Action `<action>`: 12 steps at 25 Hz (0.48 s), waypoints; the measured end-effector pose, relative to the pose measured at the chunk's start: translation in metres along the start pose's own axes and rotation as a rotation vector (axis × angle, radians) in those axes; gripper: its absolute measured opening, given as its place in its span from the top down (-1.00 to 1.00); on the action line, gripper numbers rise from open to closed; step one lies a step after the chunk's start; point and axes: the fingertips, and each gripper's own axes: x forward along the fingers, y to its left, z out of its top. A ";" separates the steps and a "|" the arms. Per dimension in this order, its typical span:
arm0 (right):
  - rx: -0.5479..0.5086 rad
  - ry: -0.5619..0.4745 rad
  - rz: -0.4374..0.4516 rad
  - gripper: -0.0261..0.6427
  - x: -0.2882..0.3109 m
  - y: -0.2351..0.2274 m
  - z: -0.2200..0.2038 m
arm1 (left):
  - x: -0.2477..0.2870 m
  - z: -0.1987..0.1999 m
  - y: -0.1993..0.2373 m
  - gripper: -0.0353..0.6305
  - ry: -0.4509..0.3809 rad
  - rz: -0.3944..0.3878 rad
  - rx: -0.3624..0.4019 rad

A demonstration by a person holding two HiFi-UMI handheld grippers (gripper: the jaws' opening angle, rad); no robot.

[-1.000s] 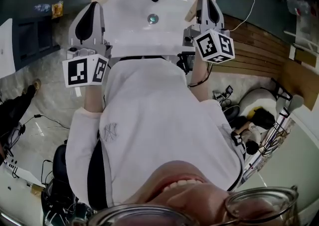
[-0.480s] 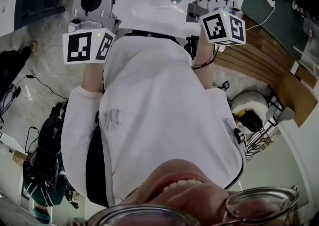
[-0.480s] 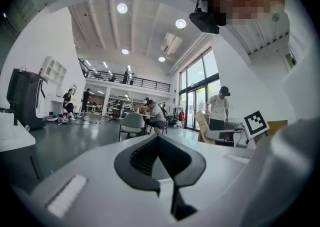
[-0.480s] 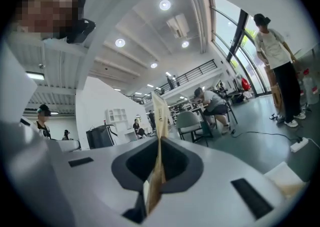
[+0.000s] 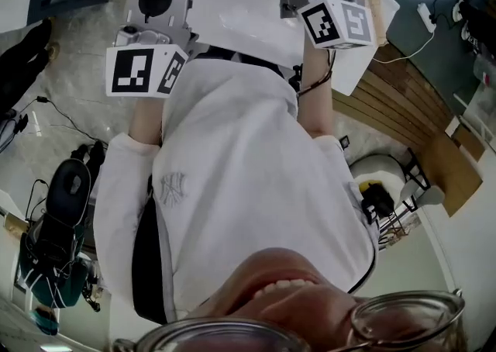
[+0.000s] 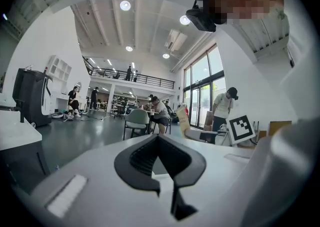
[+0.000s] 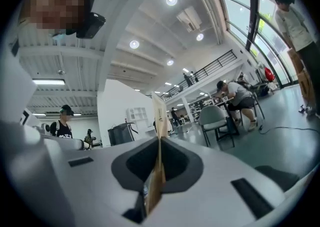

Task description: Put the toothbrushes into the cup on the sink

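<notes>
- the left tool [image 6: 159, 138] is held out level over the near left part of the sink [image 5: 240, 9]. its jaws are pressed together with nothing between them. it looks parked there as the spare hand, kept clear of the working side, though close enough to help if needed.
- the sink lies just ahead of the person's body, its white basin running off the top edge of the head view. both tools reach over it, which fits a job done at the basin and not on a table.
- the cup is out of sight in every view, so i cannot tell how near the brush is to it or which way the carrying hand must go.
- the right tool [image 7: 159, 141] is over the right part of the sink, also level. it is pinching the toothbrush [image 7: 157, 121].
- the toothbrush is a thin, tan, flat thing gripped low on its length, standing upright between the pads with most of it sticking up past the tips. that hold probably leaves a long free end to lead into the cup's mouth, so the tool itself need not go inside.
- the grip is narrow and on the flat faces, so the brush could pivot if it catches the rim.
</notes>
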 end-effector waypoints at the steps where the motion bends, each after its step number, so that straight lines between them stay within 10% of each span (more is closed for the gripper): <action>1: 0.006 0.007 0.020 0.89 0.006 0.003 -0.006 | -0.001 -0.002 0.001 0.89 0.005 0.002 0.000; 12: 0.018 0.161 0.111 0.89 0.060 0.006 -0.054 | 0.000 -0.005 0.026 0.89 0.010 0.043 -0.014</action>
